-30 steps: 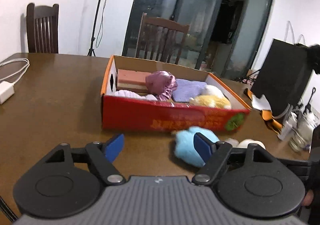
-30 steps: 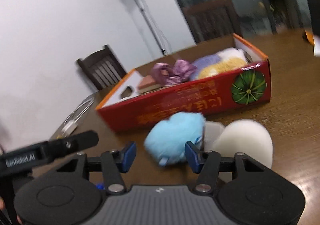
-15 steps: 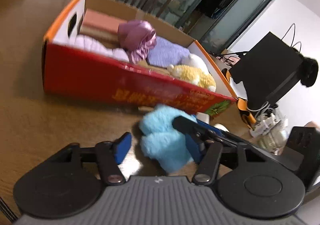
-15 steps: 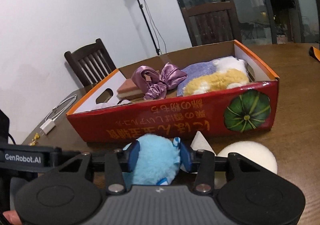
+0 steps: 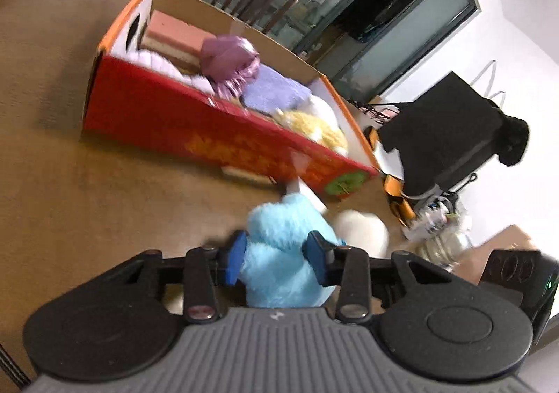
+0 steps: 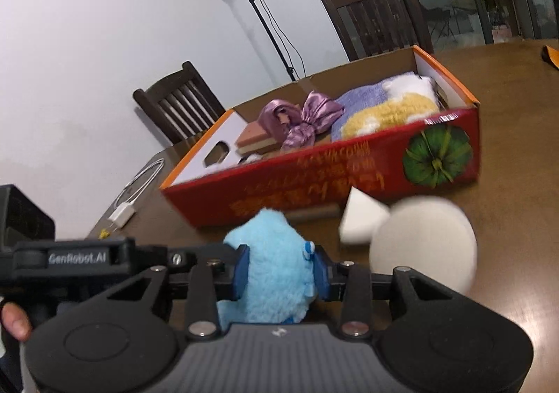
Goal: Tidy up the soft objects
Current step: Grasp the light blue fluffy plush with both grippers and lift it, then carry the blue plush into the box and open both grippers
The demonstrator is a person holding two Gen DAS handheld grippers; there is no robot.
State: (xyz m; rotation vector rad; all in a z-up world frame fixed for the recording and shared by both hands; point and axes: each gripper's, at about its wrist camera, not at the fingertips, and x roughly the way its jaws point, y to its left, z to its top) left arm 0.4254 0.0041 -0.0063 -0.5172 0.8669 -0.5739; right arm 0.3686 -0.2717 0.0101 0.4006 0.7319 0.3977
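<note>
Inside the red box, purple bow and yellow plush; both hand-held grippers' jaws just narrowed onto blue plush.

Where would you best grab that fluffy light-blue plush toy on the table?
Across its plump middle, from the near side facing away from the red cardboard box. The fluffy light-blue plush toy squashes easily; the right gripper and the left gripper have just been closing, pads pressing its flanks.

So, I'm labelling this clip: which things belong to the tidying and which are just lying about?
Job: blue plush toy, red cardboard box, white round sponge, white wedge sponge.
Lying about: white charger cable, black bag, wooden chair.
</note>
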